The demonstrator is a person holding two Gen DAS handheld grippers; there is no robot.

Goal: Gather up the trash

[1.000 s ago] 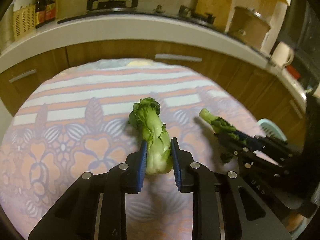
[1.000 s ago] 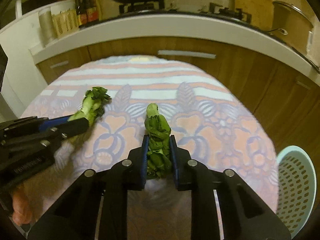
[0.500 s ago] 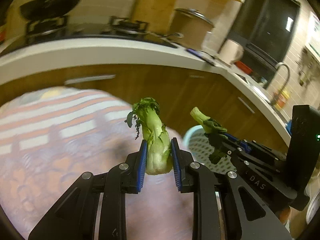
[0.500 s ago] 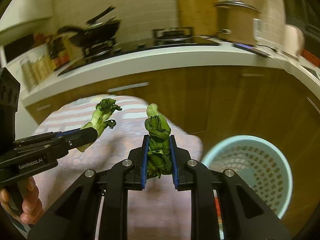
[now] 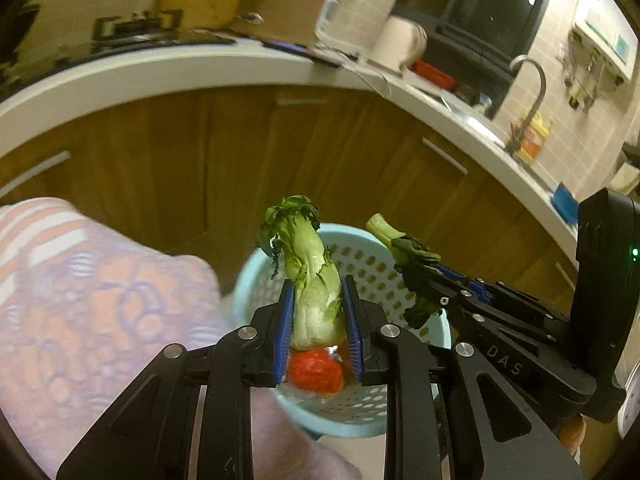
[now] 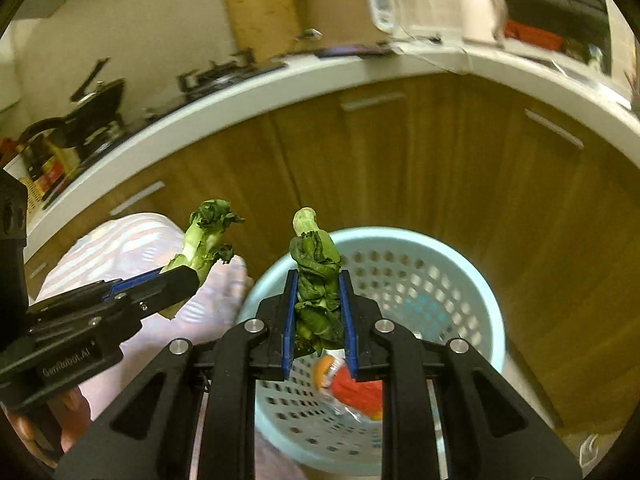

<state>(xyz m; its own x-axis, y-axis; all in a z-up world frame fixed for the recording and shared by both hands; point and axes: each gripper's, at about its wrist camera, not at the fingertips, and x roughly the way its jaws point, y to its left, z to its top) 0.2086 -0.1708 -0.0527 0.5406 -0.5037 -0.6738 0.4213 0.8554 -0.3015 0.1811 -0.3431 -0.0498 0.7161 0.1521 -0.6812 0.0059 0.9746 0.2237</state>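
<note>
My left gripper [image 5: 316, 292] is shut on a pale green bok choy stalk [image 5: 310, 276], held upright over the light blue perforated trash basket [image 5: 384, 276]. My right gripper [image 6: 317, 284] is shut on a darker wilted green stalk [image 6: 316, 284], held over the same basket [image 6: 460, 280]. The right gripper and its stalk [image 5: 404, 246] show at the right of the left wrist view. The left gripper and its stalk [image 6: 204, 240] show at the left of the right wrist view. Red and orange wrappers [image 6: 356, 388] lie inside the basket.
The table with the striped floral cloth [image 5: 92, 304] lies to the left of the basket. Brown cabinets [image 6: 400, 168] under a white counter [image 5: 160, 68] stand behind. The counter holds a pot [image 6: 340, 4], a stove, a pan [image 6: 96, 96] and a sink tap [image 5: 532, 92].
Both grippers have swung right from above the table to above the basket, each still holding its stalk. The basket now sits directly below the fingers.
</note>
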